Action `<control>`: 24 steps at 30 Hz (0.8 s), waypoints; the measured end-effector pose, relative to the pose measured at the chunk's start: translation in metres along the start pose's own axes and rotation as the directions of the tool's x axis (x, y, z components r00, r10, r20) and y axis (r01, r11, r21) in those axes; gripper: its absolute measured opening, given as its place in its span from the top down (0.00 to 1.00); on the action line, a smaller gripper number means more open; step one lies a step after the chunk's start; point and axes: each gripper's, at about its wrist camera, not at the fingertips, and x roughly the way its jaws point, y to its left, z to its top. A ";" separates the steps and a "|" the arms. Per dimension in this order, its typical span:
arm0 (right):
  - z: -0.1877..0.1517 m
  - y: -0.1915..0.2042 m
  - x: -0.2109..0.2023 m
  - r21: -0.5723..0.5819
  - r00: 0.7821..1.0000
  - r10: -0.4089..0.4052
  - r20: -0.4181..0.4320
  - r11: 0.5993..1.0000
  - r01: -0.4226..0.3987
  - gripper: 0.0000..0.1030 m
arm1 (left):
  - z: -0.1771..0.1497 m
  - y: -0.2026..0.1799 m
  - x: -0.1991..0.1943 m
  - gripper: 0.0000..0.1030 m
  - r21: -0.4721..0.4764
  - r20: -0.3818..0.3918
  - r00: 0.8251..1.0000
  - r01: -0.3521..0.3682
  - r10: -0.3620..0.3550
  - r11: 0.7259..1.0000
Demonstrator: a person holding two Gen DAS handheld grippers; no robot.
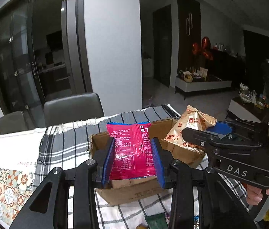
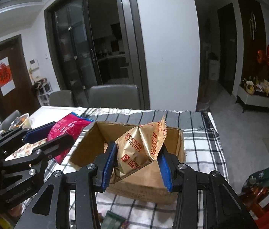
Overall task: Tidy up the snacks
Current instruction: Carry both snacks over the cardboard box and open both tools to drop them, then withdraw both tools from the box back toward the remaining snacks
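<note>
Two hand-held grippers carry snack packets over an open cardboard box (image 2: 134, 189) that stands on a checked cloth (image 2: 201, 145) spread over the table, close to the table's near edge.

Nearest the right camera, the right gripper (image 2: 137, 164) has its blue pads closed against the sides of a gold biscuit packet (image 2: 140, 145), which hangs over the box's near wall and partly inside it. The left gripper (image 1: 132, 162) clamps a pink packet (image 1: 131, 152) by its two long edges, above the box's left half.

Both packets look light, soft and air-filled, and their film appears glossy, so each would likely crumple or slide under a hard squeeze. The biscuits inside are probably brittle. The safest hold seems to be across the flat middle or at a crimped end seam, with gentle pressure.

A dark green packet (image 2: 113, 219) lies on the cloth at the near edge, not yet boxed. Toward the far left corner of the table a bowl (image 2: 23, 121) sits off the cloth. Two grey chairs (image 2: 113, 95) stand beyond the far edge, before dark glass doors (image 2: 77, 43).
</note>
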 end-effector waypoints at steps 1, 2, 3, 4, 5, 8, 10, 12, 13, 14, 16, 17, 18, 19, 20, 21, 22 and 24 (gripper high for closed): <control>0.000 -0.001 0.004 0.001 1.000 -0.002 -0.010 1.000 0.002 0.57 | 0.002 0.001 0.006 0.63 -0.005 -0.011 1.000 -0.004 0.004 1.000; 0.001 -0.004 0.009 0.008 1.000 -0.004 -0.019 1.000 0.004 0.57 | 0.003 0.003 0.010 0.63 -0.007 -0.019 1.000 -0.004 0.004 1.000; 0.002 -0.006 0.013 0.016 1.000 -0.002 -0.031 1.000 0.003 0.57 | 0.005 0.003 0.015 0.62 -0.010 -0.029 1.000 -0.006 0.006 1.000; 0.003 -0.008 0.017 0.025 0.999 -0.003 -0.041 1.000 0.004 0.57 | 0.006 0.004 0.020 0.60 -0.014 -0.038 0.999 -0.009 0.009 1.000; 0.003 -0.010 0.021 0.034 0.999 -0.003 -0.050 0.999 0.005 0.55 | 0.007 0.004 0.022 0.57 -0.013 -0.044 0.999 -0.010 0.009 1.000; 0.002 -0.017 0.026 0.064 0.998 -0.005 -0.066 0.998 0.009 0.44 | 0.007 0.005 0.024 0.45 -0.016 -0.051 0.999 -0.022 0.021 1.000; 0.000 -0.019 0.026 0.068 0.998 -0.010 -0.066 0.998 0.014 0.43 | 0.005 0.005 0.021 0.44 -0.025 -0.051 0.998 -0.025 0.024 0.999; -0.003 -0.018 0.023 0.058 0.998 -0.023 -0.064 0.998 0.026 0.43 | 0.002 0.005 0.017 0.42 -0.031 -0.050 0.998 -0.029 0.027 0.999; -0.005 -0.016 0.019 0.052 0.998 -0.026 -0.056 0.998 0.029 0.43 | -0.001 0.005 0.013 0.41 -0.032 -0.045 0.998 -0.033 0.032 0.999; -0.008 -0.014 0.014 0.041 0.998 -0.034 -0.050 0.998 0.036 0.43 | -0.003 0.006 0.009 0.40 -0.034 -0.042 0.998 -0.038 0.037 0.999; -0.010 -0.008 0.006 0.033 0.998 -0.044 -0.040 0.998 0.045 0.43 | -0.007 0.005 -0.001 0.38 -0.037 -0.037 0.998 -0.050 0.048 0.998; -0.012 -0.006 0.000 0.031 0.999 -0.043 -0.034 0.999 0.044 0.43 | -0.008 0.005 -0.005 0.38 -0.039 -0.033 0.998 -0.051 0.050 0.998; -0.014 -0.004 -0.007 0.029 0.999 -0.041 -0.023 0.999 0.042 0.43 | -0.010 0.005 -0.011 0.38 -0.042 -0.026 0.998 -0.052 0.051 0.998; -0.016 -0.003 -0.013 0.027 0.999 -0.039 -0.015 0.999 0.040 0.43 | -0.012 0.004 -0.018 0.38 -0.043 -0.020 0.999 -0.052 0.051 0.998; -0.019 0.001 -0.022 0.026 0.999 -0.036 -0.004 0.999 0.036 0.43 | -0.014 0.005 -0.023 0.38 -0.044 -0.015 0.999 -0.052 0.051 0.998; -0.021 0.003 -0.027 0.027 0.999 -0.036 0.003 0.999 0.036 0.43 | -0.015 0.004 -0.029 0.38 -0.044 -0.005 0.999 -0.050 0.049 0.998; -0.023 0.005 -0.033 0.027 0.999 -0.036 0.009 0.999 0.036 0.43 | -0.018 0.003 -0.037 0.38 -0.042 0.006 0.999 -0.049 0.050 0.998; -0.029 0.008 -0.046 0.036 0.999 -0.026 0.026 0.999 0.025 0.43 | -0.021 -0.001 -0.050 0.38 -0.032 0.027 0.998 -0.058 0.059 0.998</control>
